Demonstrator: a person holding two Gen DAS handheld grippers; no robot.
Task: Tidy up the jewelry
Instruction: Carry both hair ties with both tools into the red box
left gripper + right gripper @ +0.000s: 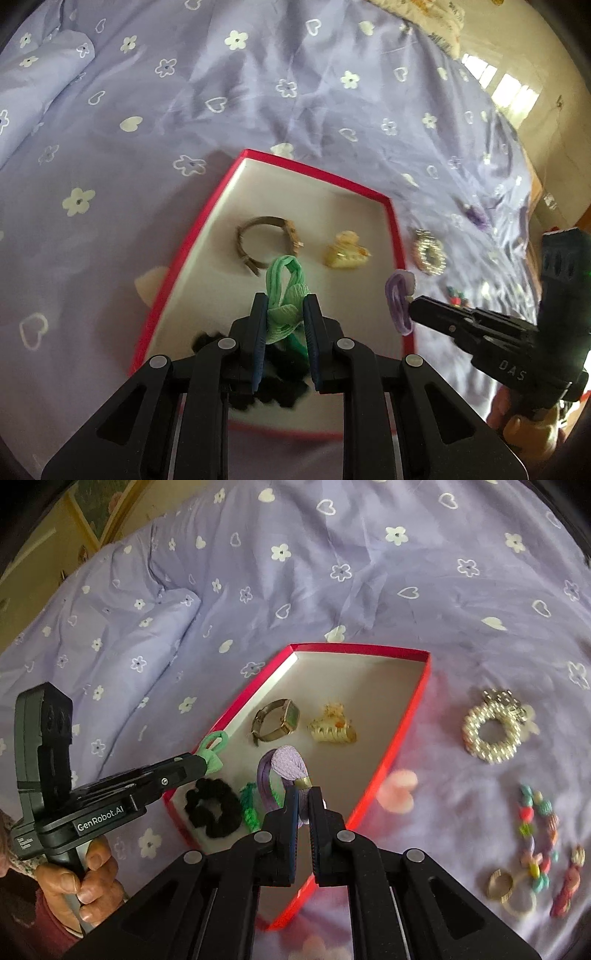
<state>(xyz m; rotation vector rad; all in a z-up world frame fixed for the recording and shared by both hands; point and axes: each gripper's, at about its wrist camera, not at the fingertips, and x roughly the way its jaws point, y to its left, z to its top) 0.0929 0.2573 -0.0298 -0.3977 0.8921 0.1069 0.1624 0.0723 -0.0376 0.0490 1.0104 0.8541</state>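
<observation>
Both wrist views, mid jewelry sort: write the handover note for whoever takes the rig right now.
Left gripper: shut on green hair tie, over the red tray.
Right gripper: shut on purple hair tie, also over the tray.
Done: watch, yellow claw clip, black scrunchie in the tray.
Left: release both ties; then pearl scrunchie, bead bracelet, gold ring on the bedsheet.

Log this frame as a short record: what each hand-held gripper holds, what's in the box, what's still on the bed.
left hand-held gripper: shut on green hair tie, over the box
right hand-held gripper: shut on purple hair tie, over the box
red box: holds watch, yellow claw clip, black scrunchie, green braided band
bedsheet: pearl scrunchie, bead bracelet, gold ring
</observation>
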